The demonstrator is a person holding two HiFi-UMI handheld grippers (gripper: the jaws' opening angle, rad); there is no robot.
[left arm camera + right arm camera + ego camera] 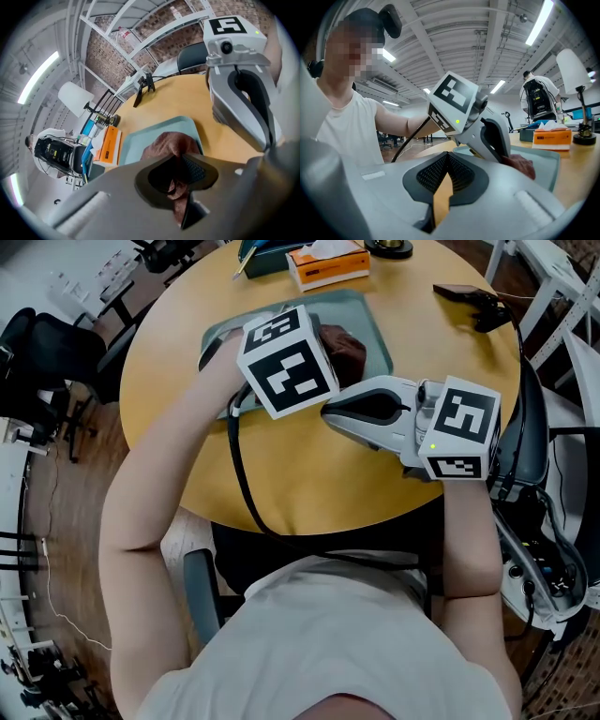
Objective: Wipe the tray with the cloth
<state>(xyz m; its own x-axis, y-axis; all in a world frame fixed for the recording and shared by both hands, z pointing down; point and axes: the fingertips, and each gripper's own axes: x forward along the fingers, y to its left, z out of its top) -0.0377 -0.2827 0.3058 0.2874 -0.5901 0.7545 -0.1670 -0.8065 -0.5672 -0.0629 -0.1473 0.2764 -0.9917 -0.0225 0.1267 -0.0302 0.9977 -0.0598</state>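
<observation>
A teal tray lies on the far half of the round wooden table. On it is a brown cloth, bunched up. My left gripper reaches down over the tray and is shut on the cloth, a fold of it pinched between the dark pads. Its marker cube hides the jaws in the head view. My right gripper hovers over bare table just in front of the tray, pointing left. Its jaws are shut, with nothing held between the pads. The right gripper view shows the cloth on the tray.
An orange tissue box and a dark teal box stand behind the tray. At the table's far edge sits a lamp base; a black device lies at the right. A black chair is on the left and equipment on the right.
</observation>
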